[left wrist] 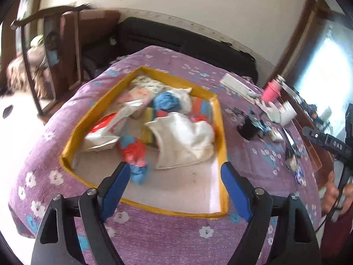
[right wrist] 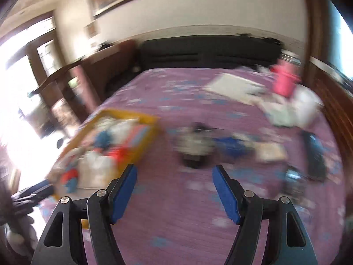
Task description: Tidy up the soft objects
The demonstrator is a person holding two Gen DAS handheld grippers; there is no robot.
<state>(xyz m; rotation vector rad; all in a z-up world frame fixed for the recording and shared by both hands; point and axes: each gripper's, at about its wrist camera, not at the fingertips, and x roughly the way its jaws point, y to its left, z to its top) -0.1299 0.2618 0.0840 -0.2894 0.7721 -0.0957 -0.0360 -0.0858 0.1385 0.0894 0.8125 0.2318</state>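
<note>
Left gripper (left wrist: 176,183): nearest the lens, jaws spread wide with nothing between them, hanging over the near edge of the yellow-rimmed tray (left wrist: 222,132).
Purple bedspread (left wrist: 154,238): flowered, it carries the tray on the left and loose clutter on the right.
Tray contents: a red-and-blue bundle (left wrist: 134,154) lies near-centre just beyond the left finger, a white cloth (left wrist: 185,139) to its right, a blue ball (left wrist: 165,101) farther back – all inside the rim, with bare floor at the near right corner.
Bundle axis: long, running from near to far, blue end toward the camera.
Right-side clutter: a black cup (left wrist: 249,129), a pink bottle (left wrist: 271,91) and white papers (left wrist: 238,86) toward the far right, well apart from the tray.
Right gripper (right wrist: 174,187): also wide and empty, over bare bedspread between tray and cup; this view is badly blurred.
Step in hand: probably between items – neither gripper carries anything.
Next move: likely picking one soft piece and closing across its short side, not along it.
</note>
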